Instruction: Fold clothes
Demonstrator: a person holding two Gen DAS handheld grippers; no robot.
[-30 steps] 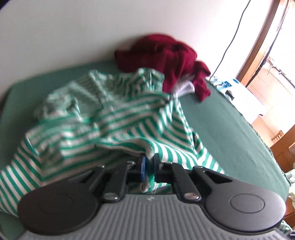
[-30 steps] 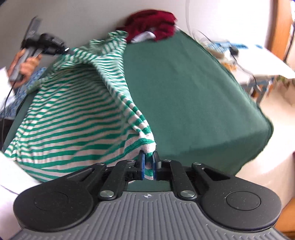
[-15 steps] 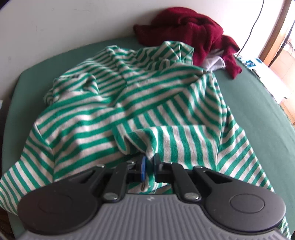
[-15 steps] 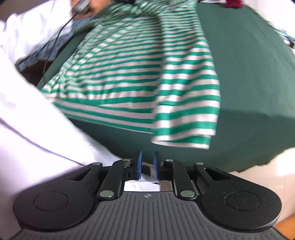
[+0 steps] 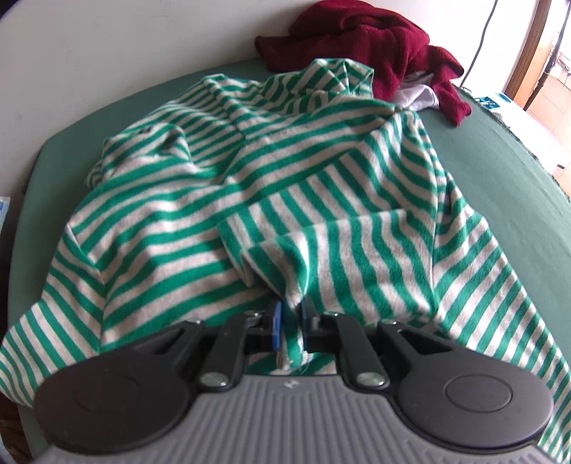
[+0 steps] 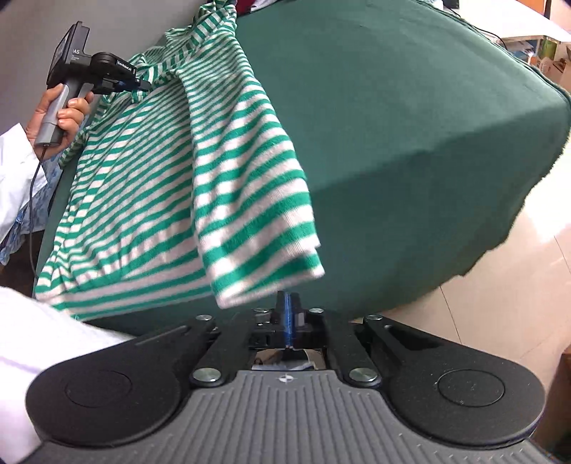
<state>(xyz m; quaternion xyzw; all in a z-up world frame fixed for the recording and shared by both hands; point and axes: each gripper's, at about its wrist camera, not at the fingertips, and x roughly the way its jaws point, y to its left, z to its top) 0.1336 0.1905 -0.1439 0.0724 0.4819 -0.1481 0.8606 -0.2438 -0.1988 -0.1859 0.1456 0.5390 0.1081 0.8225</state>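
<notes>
Striped shirt (image 5: 278,185) on green table (image 6: 410,125); maroon garment (image 5: 374,46) beyond collar.

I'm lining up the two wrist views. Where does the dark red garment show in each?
Left wrist: the dark red garment lies top centre-right, behind the striped shirt.
Right wrist: only a sliver at the top edge, past the shirt's far end.
Shared landmark: the green cover.

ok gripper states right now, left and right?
Left gripper: jaws opening, green-and-white striped knit sweater fabric between them.
Right gripper: shut, empty; the sweater's edge lies just beyond it.
</notes>
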